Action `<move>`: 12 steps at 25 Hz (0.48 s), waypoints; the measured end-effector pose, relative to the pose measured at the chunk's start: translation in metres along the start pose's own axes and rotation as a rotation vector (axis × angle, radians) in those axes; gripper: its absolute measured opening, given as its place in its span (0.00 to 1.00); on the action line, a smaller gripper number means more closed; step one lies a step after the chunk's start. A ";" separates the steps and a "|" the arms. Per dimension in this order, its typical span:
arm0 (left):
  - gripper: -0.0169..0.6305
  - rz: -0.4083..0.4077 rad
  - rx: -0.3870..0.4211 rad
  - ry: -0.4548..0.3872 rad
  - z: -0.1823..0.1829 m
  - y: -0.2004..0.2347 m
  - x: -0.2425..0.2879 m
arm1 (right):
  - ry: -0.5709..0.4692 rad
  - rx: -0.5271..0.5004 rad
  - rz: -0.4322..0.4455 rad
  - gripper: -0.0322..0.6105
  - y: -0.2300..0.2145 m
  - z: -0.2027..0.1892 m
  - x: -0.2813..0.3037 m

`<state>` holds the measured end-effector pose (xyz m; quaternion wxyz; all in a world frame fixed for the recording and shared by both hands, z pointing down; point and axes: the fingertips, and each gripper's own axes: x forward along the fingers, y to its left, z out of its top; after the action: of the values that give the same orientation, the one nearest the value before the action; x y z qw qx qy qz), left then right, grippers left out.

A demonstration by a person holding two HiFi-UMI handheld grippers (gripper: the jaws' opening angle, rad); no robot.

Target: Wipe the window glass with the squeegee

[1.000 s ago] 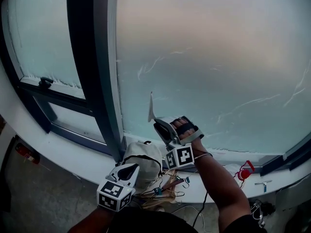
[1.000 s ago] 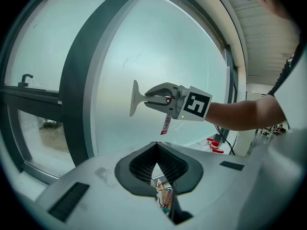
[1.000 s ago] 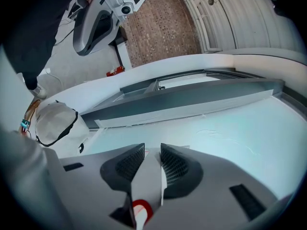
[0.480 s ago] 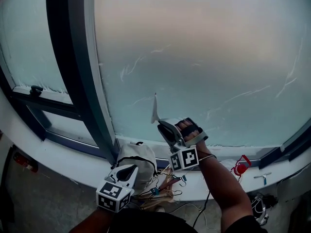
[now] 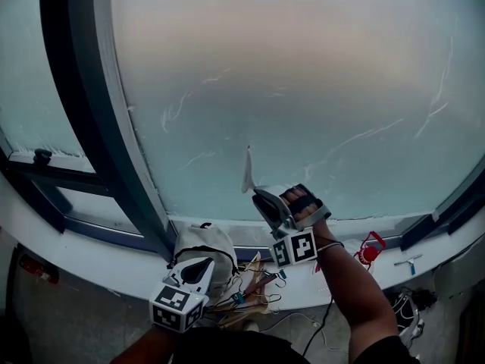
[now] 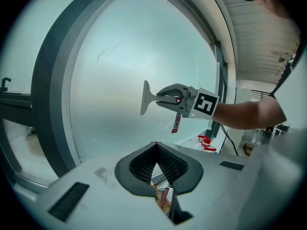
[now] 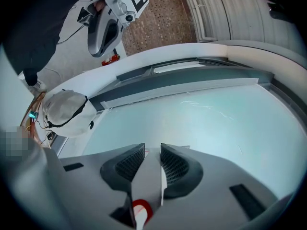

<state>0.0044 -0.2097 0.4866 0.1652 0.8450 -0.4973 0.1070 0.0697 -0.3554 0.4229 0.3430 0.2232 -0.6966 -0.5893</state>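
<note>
The frosted window glass (image 5: 303, 74) carries thin soap streaks. My right gripper (image 5: 258, 192) is raised in front of its lower part, shut on the pale handle of the squeegee (image 7: 146, 186). The squeegee's blade (image 5: 247, 171) stands on edge against the glass; in the left gripper view the blade (image 6: 145, 97) points left, away from the right gripper (image 6: 165, 98). My left gripper (image 5: 198, 265) hangs low over the sill with its jaws shut on nothing, and its fingertips (image 6: 156, 150) touch.
A dark window frame post (image 5: 91, 127) runs down the left of the pane, with a latch handle (image 5: 42, 156) beyond it. On the white sill (image 5: 91, 252) lie a white bag (image 5: 203, 247), clips and cables (image 5: 254, 287), a red object (image 5: 369, 250) and a small tool (image 5: 408, 262).
The right gripper has slid the squeegee rightward across the glass, away from the frame post. The view has turned right with it. The left gripper has stayed low.
</note>
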 end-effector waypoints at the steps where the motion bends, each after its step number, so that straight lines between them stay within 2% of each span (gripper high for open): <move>1: 0.03 -0.002 0.000 -0.002 0.002 -0.002 0.001 | 0.009 -0.001 0.000 0.19 0.000 -0.005 -0.003; 12: 0.03 -0.031 0.016 0.009 0.002 -0.017 0.012 | 0.087 -0.043 0.009 0.19 0.003 -0.049 -0.037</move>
<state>0.0253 -0.2120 0.4861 0.1623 0.8533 -0.4827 0.1123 0.1310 -0.3613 0.4218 0.3805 0.2382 -0.6693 -0.5921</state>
